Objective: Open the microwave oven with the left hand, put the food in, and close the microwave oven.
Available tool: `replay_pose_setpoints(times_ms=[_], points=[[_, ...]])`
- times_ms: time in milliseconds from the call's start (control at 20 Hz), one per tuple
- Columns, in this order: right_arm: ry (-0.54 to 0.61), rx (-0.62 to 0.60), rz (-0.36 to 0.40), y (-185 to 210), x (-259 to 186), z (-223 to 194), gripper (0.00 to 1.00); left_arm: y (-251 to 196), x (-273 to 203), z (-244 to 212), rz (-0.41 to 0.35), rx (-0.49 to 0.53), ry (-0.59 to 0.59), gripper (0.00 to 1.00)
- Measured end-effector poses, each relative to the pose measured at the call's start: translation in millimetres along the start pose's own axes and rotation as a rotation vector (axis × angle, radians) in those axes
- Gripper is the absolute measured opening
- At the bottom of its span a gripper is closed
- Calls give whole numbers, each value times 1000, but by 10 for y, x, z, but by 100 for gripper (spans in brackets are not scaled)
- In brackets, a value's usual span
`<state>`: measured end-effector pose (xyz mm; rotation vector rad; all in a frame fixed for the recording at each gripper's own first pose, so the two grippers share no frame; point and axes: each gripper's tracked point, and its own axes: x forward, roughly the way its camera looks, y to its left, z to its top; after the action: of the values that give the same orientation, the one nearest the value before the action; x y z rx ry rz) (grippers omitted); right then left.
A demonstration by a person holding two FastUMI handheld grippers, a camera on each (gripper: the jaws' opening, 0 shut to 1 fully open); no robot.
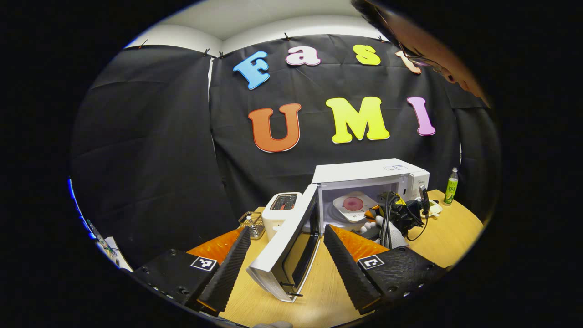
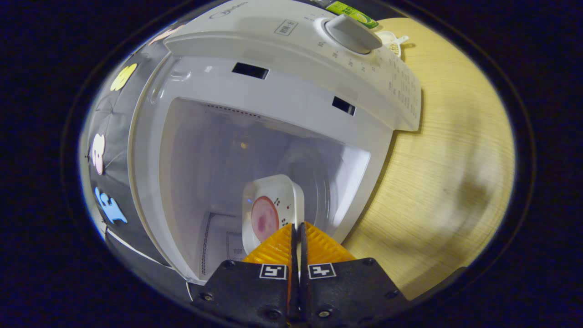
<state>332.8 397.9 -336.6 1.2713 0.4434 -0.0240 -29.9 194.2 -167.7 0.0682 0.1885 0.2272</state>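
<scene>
The white square plate of pink food (image 2: 272,213) is seen inside the white microwave oven (image 2: 291,105), pinched at its rim by the right gripper (image 2: 298,232). The left gripper (image 1: 287,248) is spread beside the swung-open door (image 1: 287,246).

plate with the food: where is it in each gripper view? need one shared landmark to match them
Left gripper view: the plate sits right of centre, inside the open microwave, beyond the open door.
Right gripper view: the plate is low centre in the microwave cavity, its near rim pinched between the right gripper fingers.
Shared landmark: the white microwave with its cavity open.
</scene>
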Motion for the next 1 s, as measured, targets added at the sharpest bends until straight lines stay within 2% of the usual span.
replay_pose_setpoints(times_ms=[100,150,200,350,500,600,700,800,850,900,950,1000], points=[[-18,-16,-6,3,61,-3,6,17,26,0,0,-1,3,97],[-18,-11,-6,6,82,-3,0,36,29,-1,2,-3,4,96],[-17,-7,-3,11,88,-4,7,47,40,9,3,-3,1,97],[-29,-2,-9,-75,102,15,9,79,33,7,12,-1,1,97],[-38,23,129,162,30,58,19,74,13,17,16,8,-1,97],[-27,-61,137,223,-114,61,73,78,-18,47,16,18,-6,96],[-63,-207,134,292,-307,177,89,68,-43,109,13,17,-17,96],[-74,-336,142,412,-520,251,99,53,-72,165,6,14,-26,97],[-67,-395,141,447,-612,297,87,44,-88,195,1,14,-29,96],[-62,-450,132,475,-744,344,99,35,-112,233,-2,16,-36,97],[-56,-491,131,525,-862,407,87,31,-119,276,-5,18,-43,96],[-57,-536,135,575,-995,481,87,21,-130,312,-10,20,-50,97]])
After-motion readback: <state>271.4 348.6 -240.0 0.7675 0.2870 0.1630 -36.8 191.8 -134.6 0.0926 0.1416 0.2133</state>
